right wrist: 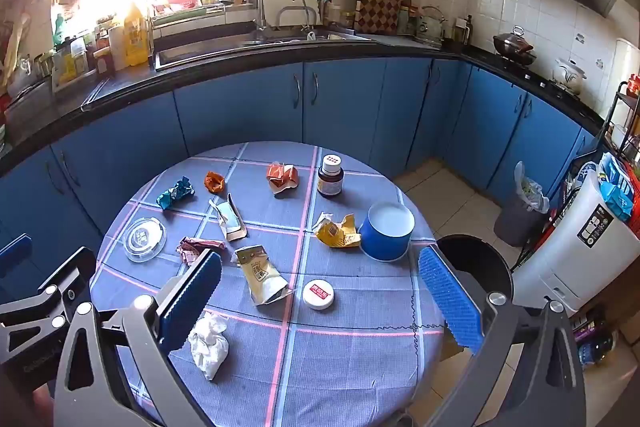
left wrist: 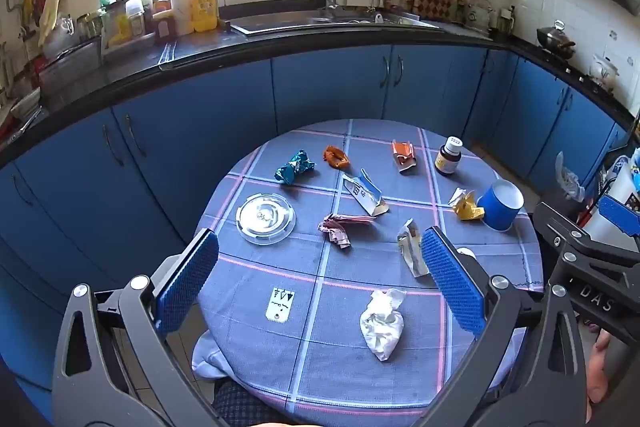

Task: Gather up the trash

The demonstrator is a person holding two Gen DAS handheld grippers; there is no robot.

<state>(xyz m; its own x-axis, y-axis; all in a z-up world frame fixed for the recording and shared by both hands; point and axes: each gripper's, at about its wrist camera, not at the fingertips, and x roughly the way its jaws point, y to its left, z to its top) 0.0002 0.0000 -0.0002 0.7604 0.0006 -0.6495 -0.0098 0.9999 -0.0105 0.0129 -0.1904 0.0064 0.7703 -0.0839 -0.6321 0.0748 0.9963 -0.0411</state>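
Observation:
Trash lies scattered on a round table with a blue checked cloth (left wrist: 280, 367) (right wrist: 360, 367). A crumpled white tissue (left wrist: 381, 323) (right wrist: 209, 343) lies nearest. Further off lie a cream pouch (right wrist: 262, 275) (left wrist: 410, 247), a yellow wrapper (right wrist: 336, 231) (left wrist: 466, 205), a pink wrapper (left wrist: 340, 227) (right wrist: 196, 247), a teal wrapper (left wrist: 294, 167) (right wrist: 175, 193), orange wrappers (left wrist: 336, 155) (right wrist: 282, 177) and a torn carton (left wrist: 364, 195) (right wrist: 230, 217). My left gripper (left wrist: 320, 283) is open and empty above the table's near side. My right gripper (right wrist: 320, 301) is open and empty, to the right of the left one.
A blue paper cup (right wrist: 386, 231) (left wrist: 500, 205), a brown medicine bottle (right wrist: 330, 175) (left wrist: 449, 157), a clear plastic lid (left wrist: 265, 218) (right wrist: 144, 235), a small white jar lid (right wrist: 318, 294) and a white card (left wrist: 280, 303) sit on the table. A lined bin (right wrist: 520, 215) stands by the blue cabinets.

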